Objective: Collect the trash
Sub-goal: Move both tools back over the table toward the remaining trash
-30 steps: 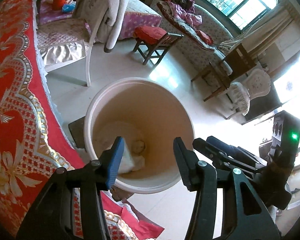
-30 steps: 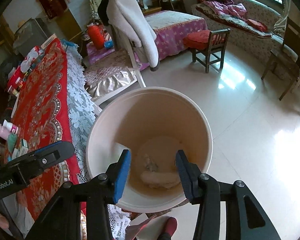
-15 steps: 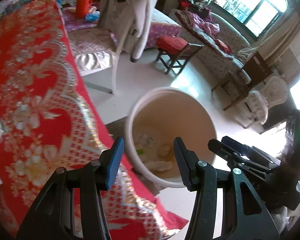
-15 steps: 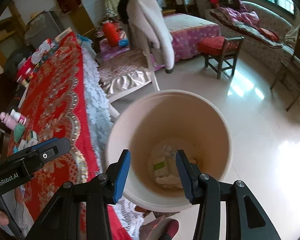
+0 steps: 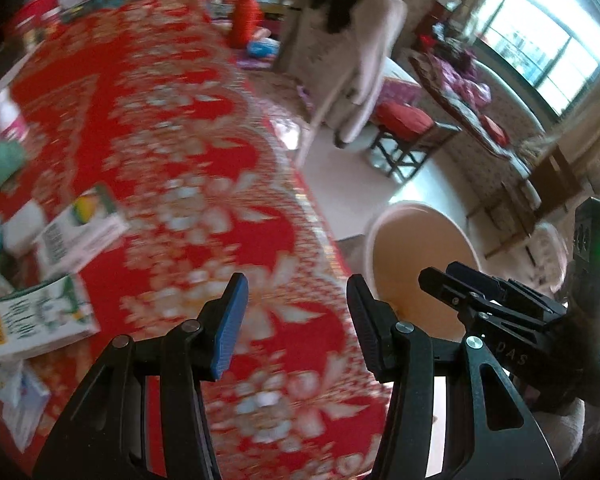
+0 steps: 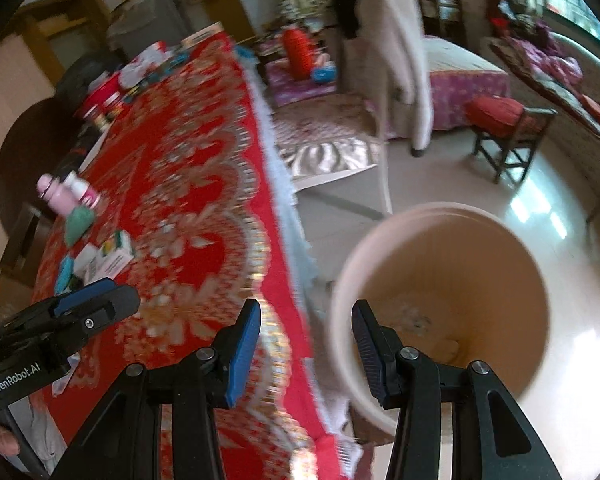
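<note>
A pale round trash bin (image 6: pixel 440 288) stands on the floor beside the table, with a few scraps lying at its bottom; it also shows at the right of the left wrist view, bin (image 5: pixel 416 264). My left gripper (image 5: pixel 296 320) hangs open and empty over the red patterned tablecloth (image 5: pixel 172 168). Small white-and-green boxes (image 5: pixel 80 232) and leaflets (image 5: pixel 36 324) lie at the table's left side. My right gripper (image 6: pixel 304 348) is open and empty above the table's edge, next to the bin's rim. The picture is blurred by motion.
Pink bottles (image 6: pixel 66 194), a green cloth (image 6: pixel 78 224) and more boxes (image 6: pixel 108 256) sit on the tablecloth (image 6: pixel 188 200). A chair draped with a pale coat (image 6: pixel 392 60), a red-cushioned stool (image 6: pixel 504 132), a bed and a sofa stand across the tiled floor.
Both grippers have swung left from above the bin toward the table. The bin has slid to the right in both views and the tablecloth now fills the left view. Neither gripper's jaw gap has changed.
</note>
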The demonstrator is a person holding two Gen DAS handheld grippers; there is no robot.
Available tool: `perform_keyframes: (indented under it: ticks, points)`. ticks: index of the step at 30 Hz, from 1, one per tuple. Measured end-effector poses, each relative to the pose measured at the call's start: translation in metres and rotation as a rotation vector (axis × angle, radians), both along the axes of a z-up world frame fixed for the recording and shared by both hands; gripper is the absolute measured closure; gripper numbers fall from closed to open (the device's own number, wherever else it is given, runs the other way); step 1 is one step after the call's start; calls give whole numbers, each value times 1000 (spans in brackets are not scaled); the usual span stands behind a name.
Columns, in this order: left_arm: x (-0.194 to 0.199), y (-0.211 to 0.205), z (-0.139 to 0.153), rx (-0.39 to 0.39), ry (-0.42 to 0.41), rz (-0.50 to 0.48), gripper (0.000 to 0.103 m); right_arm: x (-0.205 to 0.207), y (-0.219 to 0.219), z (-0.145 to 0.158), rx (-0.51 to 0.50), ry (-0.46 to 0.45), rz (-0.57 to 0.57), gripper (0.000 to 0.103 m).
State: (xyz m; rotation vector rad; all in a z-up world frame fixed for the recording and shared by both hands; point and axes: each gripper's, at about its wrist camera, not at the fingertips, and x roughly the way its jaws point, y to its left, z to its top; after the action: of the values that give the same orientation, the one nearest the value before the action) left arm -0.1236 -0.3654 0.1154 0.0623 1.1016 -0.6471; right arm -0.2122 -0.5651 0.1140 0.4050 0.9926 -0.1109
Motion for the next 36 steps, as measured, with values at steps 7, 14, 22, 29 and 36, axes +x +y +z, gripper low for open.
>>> perform_keyframes:
  ticks: [7,14,22,29,36]
  points:
    - [15,73,2,4,4,141,53,36,61,0,16,-3,140,57]
    - [27,161,4,29,0,302,53,63,125,-4,14,13,282,57]
    - [58,246,-10,68,3,512,54,76,158,-7,6,29,339,57]
    - [77,241,-36,59,88,476,54,73,156,-8,-8,46,328,57]
    - [34,192,-43,-14,177,298,54,69,139,-13,16,61,269,56]
